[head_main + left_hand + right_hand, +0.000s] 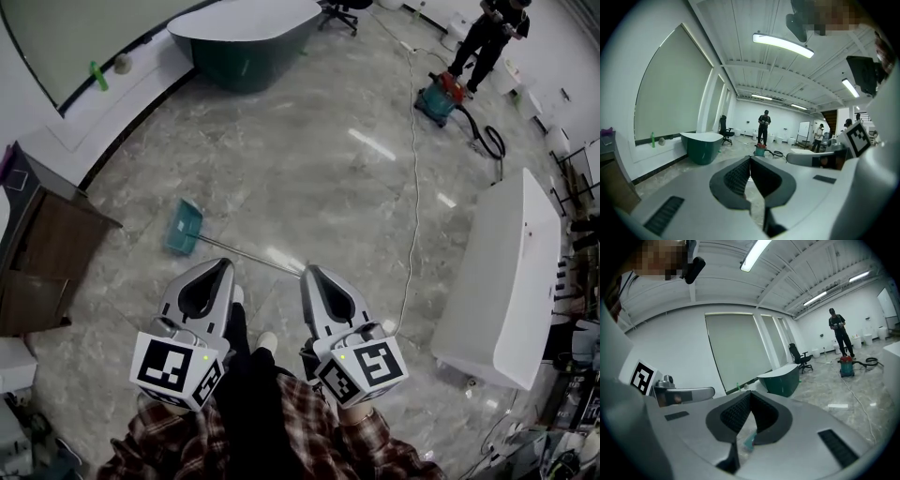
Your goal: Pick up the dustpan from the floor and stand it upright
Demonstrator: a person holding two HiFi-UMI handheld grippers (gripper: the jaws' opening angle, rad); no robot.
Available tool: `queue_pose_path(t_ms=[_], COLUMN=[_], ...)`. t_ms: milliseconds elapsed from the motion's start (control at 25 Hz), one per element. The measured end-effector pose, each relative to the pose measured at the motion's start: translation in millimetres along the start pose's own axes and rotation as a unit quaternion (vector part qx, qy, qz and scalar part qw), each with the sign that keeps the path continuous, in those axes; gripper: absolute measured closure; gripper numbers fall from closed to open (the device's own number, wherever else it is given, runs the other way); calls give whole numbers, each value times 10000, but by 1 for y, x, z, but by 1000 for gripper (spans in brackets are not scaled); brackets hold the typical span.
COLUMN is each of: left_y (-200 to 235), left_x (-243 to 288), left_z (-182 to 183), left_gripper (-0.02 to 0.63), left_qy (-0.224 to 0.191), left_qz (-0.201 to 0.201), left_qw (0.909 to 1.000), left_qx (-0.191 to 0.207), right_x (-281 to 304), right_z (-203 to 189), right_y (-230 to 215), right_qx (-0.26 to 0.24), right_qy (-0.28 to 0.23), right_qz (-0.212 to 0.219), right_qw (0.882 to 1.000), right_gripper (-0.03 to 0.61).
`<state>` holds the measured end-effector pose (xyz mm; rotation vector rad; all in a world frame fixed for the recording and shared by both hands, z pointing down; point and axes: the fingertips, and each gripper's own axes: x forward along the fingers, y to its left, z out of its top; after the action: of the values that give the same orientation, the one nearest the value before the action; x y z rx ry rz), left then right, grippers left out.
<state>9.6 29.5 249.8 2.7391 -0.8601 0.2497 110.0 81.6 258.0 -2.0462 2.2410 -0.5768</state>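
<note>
A teal dustpan [184, 228] lies flat on the grey marble floor, and its long thin handle [251, 255] runs right toward my feet. My left gripper [225, 265] hovers just right of the pan, above the handle, shut and empty. Its jaws meet at the tip in the left gripper view [750, 159]. My right gripper [307, 273] is held near the handle's end, also shut on nothing. In the right gripper view [750, 393] a bit of the teal dustpan [749, 440] shows through the gap under the closed jaws. Neither gripper touches the dustpan.
A dark green bathtub [246, 37] stands at the back, a white bathtub [511, 281] at the right. A cable [411, 187] runs across the floor to a vacuum cleaner [439, 98] beside a standing person [487, 37]. A wooden cabinet [42, 253] is at the left.
</note>
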Motion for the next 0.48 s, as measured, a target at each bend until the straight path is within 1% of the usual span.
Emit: queue_pose_path(t_ms=[200,360,480], left_y=[35,72,90], left_x=[38,72,97], left_z=[17,47,67], left_gripper=[601,603,601], left_qy=[-47,-137,-183], left_qz=[-200,-445,-682], left_qw=[9998,9987,9971], left_qx=[22,186,293], right_x=[51,100,130], right_z=[17,42,58], right_y=[-6,-6,-11], right_qx=[-69,-131,-148], right_qy=[-29,-206,-337], right_qz=[-93,-222,-378], right_qw=[9999,9995,9986], right_gripper=[568,568,568])
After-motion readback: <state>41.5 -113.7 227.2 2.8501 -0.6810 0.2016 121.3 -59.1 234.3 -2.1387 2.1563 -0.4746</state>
